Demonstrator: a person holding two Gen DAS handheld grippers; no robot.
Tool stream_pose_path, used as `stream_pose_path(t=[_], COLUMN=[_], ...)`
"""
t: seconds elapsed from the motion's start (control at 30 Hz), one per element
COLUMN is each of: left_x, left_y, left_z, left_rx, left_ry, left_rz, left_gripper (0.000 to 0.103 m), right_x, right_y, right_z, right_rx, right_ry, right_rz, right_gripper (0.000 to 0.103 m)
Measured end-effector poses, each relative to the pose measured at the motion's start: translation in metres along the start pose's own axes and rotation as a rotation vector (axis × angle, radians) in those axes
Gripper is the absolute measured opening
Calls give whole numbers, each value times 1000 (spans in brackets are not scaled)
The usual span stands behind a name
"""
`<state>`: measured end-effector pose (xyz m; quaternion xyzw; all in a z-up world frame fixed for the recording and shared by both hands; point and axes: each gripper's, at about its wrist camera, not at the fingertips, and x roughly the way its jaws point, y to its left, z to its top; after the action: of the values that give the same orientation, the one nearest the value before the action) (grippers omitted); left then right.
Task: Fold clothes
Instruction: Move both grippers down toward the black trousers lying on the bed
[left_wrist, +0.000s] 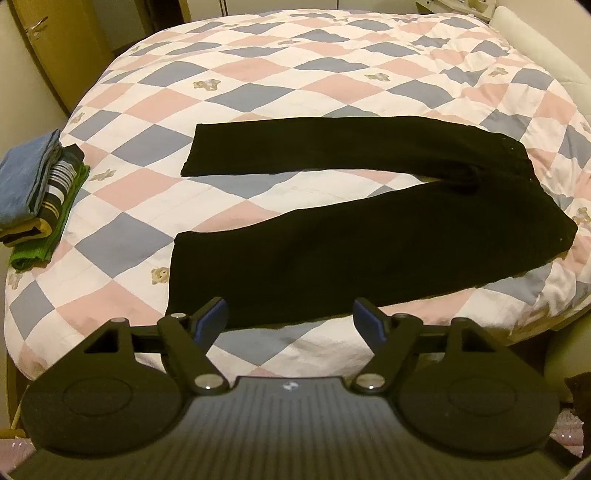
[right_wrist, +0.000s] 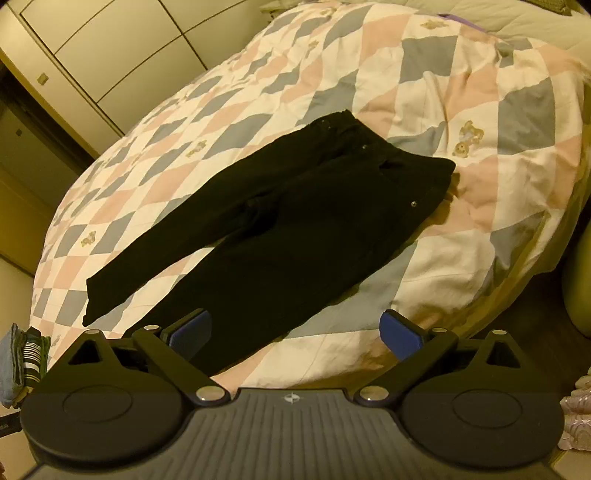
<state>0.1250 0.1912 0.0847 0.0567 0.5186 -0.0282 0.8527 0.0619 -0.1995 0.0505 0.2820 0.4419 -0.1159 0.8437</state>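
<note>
While black trousers (left_wrist: 332, 236) lie flat, left gripper (left_wrist: 290, 317) and right gripper (right_wrist: 295, 332) gape, holding nothing.

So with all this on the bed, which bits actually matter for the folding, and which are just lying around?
For the job:
- black long-legged trousers, spread flat, unfolded
- left tool, open
- right tool, open
- stack of folded clothes, blue piece on top

Just there:
- pink, blue and white checked quilt
- pale wardrobe doors

Both wrist views look steeply down over bed (left_wrist: 332, 55) edge, near; share black trousers (left_wrist: 332, 229), quilt.
</note>
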Motion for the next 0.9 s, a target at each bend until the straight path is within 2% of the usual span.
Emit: stream_pose_path(t=[0.27,0.47,0.7,0.9], left_x=[5,13,35,62], left_y=[2,-10,-29,-60], left_z=[-3,7,29,61], left_rx=[-1,2,-28,-61], left_ry=[21,32,61,85], left_rz=[8,13,31,22], left_gripper=[73,73,73,73], right_x=[5,12,37,67], right_y=[-2,-9,-16,-27], right_z=[-2,4,30,71], right_rx=[7,24,22,0], right_ry=[12,21,50,90], right_rz=[-2,-8,-5,11], right_gripper=[101,101,101,101])
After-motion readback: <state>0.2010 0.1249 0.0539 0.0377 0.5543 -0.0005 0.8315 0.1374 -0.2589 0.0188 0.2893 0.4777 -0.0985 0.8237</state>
